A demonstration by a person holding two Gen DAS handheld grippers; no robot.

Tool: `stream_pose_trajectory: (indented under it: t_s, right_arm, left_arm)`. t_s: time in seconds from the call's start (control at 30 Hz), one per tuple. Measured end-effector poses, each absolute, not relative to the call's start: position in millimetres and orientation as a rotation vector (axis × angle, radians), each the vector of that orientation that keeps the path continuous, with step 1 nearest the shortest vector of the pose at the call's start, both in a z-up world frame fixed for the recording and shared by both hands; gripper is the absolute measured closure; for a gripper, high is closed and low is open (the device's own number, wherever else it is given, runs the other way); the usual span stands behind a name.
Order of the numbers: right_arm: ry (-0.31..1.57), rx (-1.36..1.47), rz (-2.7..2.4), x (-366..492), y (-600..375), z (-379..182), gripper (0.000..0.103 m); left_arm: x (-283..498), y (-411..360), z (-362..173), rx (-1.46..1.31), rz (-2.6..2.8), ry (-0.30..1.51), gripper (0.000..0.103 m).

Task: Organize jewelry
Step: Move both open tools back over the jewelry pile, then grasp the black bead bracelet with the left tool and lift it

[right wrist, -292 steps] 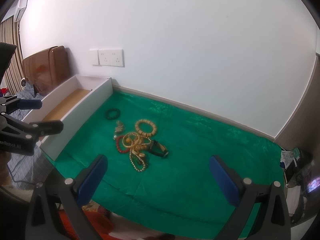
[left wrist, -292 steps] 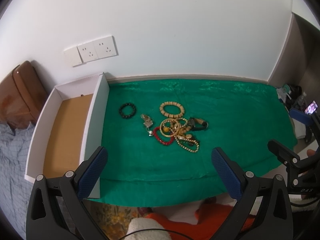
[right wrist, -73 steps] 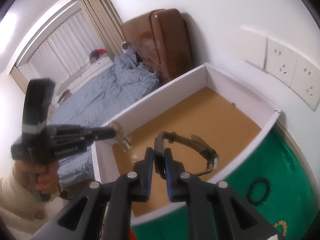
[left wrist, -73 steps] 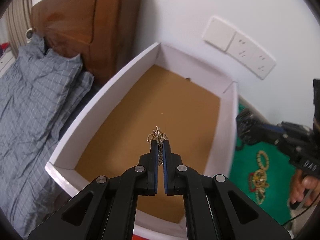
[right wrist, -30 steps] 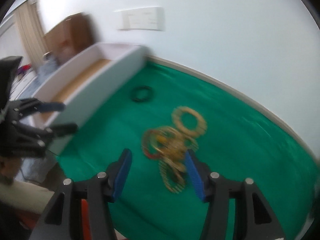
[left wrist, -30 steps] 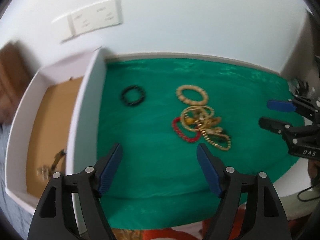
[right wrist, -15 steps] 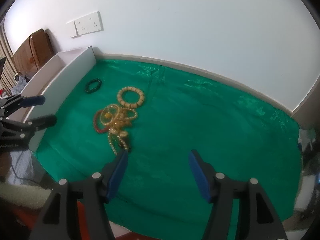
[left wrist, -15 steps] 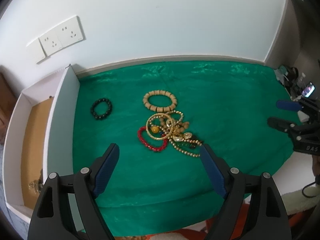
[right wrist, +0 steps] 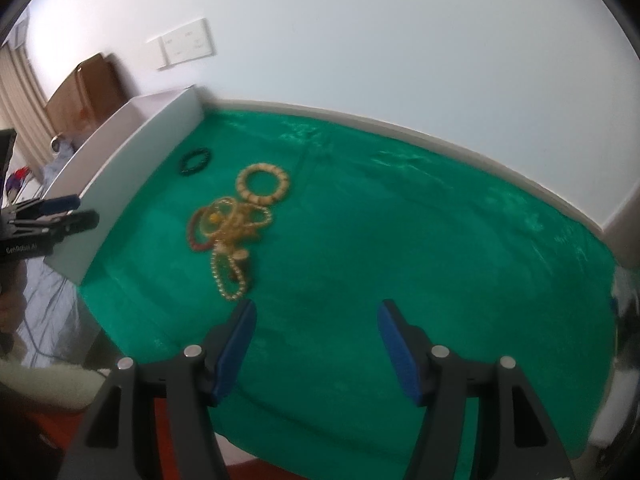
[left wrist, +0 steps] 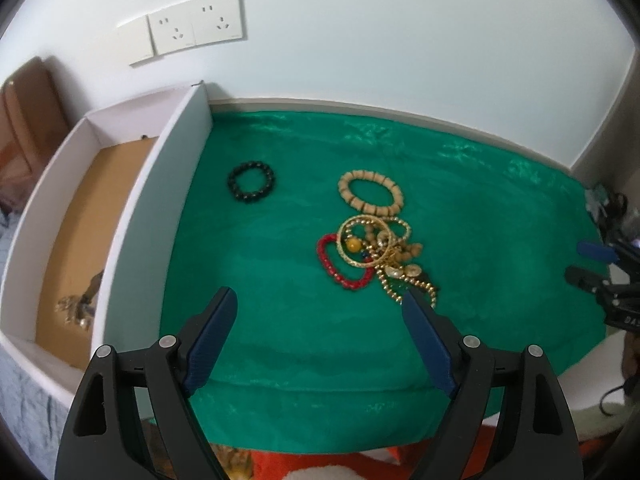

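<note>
A tangled pile of gold chains and beads (left wrist: 384, 256) lies mid-cloth on the green cloth (left wrist: 280, 320), with a red bead bracelet (left wrist: 340, 264) at its left and a tan wooden bead bracelet (left wrist: 370, 194) behind it. A black bead bracelet (left wrist: 251, 182) lies alone near the white box (left wrist: 168, 184). In the box lie a gold necklace (left wrist: 74, 308) and part of a dark watch (left wrist: 94, 284). My left gripper (left wrist: 320, 300) is open and empty above the cloth's near edge. My right gripper (right wrist: 316, 312) is open and empty right of the pile (right wrist: 228, 236).
The box wall (right wrist: 132, 160) stands along the cloth's left side. A white wall with sockets (left wrist: 192, 26) is behind. A wooden headboard (right wrist: 84, 88) and a grey bed (left wrist: 12, 408) lie left. Clutter sits at the far right edge (left wrist: 600, 200).
Both grippers carried a necklace and a watch to the box, let them go there, and swung back over the cloth. In the last half second both moved closer to the pile.
</note>
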State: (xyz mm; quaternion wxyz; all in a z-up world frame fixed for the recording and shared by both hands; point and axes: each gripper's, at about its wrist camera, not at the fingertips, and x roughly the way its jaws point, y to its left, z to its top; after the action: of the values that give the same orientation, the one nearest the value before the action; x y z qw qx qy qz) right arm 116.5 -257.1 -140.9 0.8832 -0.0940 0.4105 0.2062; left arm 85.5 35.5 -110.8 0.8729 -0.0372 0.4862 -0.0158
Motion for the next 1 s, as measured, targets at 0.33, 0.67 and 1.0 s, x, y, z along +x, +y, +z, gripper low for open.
stream_pose_trajectory:
  t_s: [0.33, 0.67, 1.0]
  right_arm:
    - [0.818, -0.195, 0.448, 119, -191, -139, 0.038]
    - [0.949, 0.007, 0.453, 151, -206, -166, 0.038]
    - [0.978, 0.061, 0.424, 140, -225, -175, 0.041]
  left_arm:
    - [109, 62, -117, -0.058, -0.135, 1.023, 0.018]
    - [112, 29, -149, 0.023, -0.240, 1.133, 0.018]
    - [132, 20, -160, 0.031, -0.271, 1.162, 0.018]
